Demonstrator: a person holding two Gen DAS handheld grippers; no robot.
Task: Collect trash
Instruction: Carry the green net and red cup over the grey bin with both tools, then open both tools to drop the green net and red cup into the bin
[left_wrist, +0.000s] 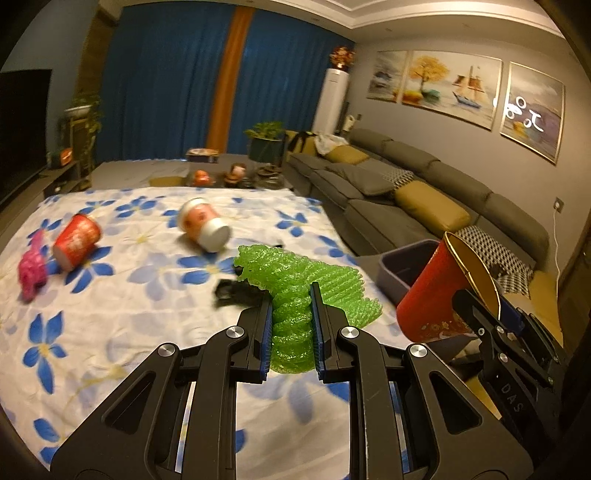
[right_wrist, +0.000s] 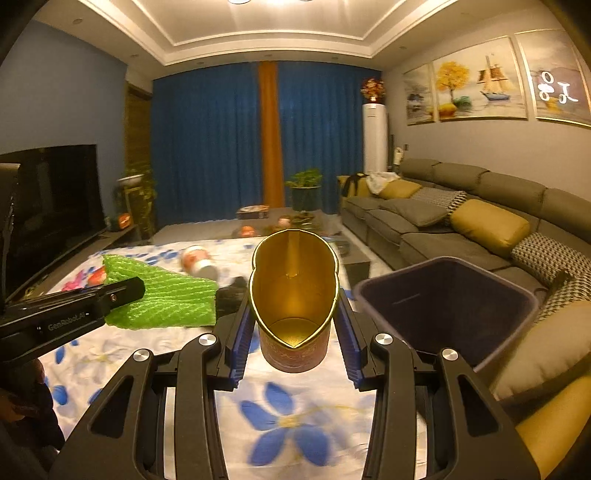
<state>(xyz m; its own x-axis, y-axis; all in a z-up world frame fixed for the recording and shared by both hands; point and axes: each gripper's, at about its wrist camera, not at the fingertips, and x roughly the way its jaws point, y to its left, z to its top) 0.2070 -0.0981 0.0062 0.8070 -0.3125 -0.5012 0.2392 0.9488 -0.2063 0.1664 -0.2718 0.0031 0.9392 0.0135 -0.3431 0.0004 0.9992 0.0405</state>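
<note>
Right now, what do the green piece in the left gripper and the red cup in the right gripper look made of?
Green piece: looks like soft foam netting, matte and ribbed in a mesh, bunched where the left gripper squeezes it. Red cup: probably thin coated paper, with a printed red outside and shiny gold lining; its rim is pinched out of round in the right gripper. Thin metal can't be ruled out.

green foam net sleeve (left_wrist: 295, 295): crumpled ribbed mesh, pinched between blue pads, at 6 o'clock.
red paper cup with gold lining (right_wrist: 293, 295): squeezed oval, mouth facing camera.
dark plastic bin (right_wrist: 448, 295): open, at 3 o'clock.
2 cups (left_wrist: 75, 240) (left_wrist: 203, 223): toppled on floral sheet, 10 to 11 o'clock.
pink toy (left_wrist: 31, 267): lying at 9 o'clock.
</note>
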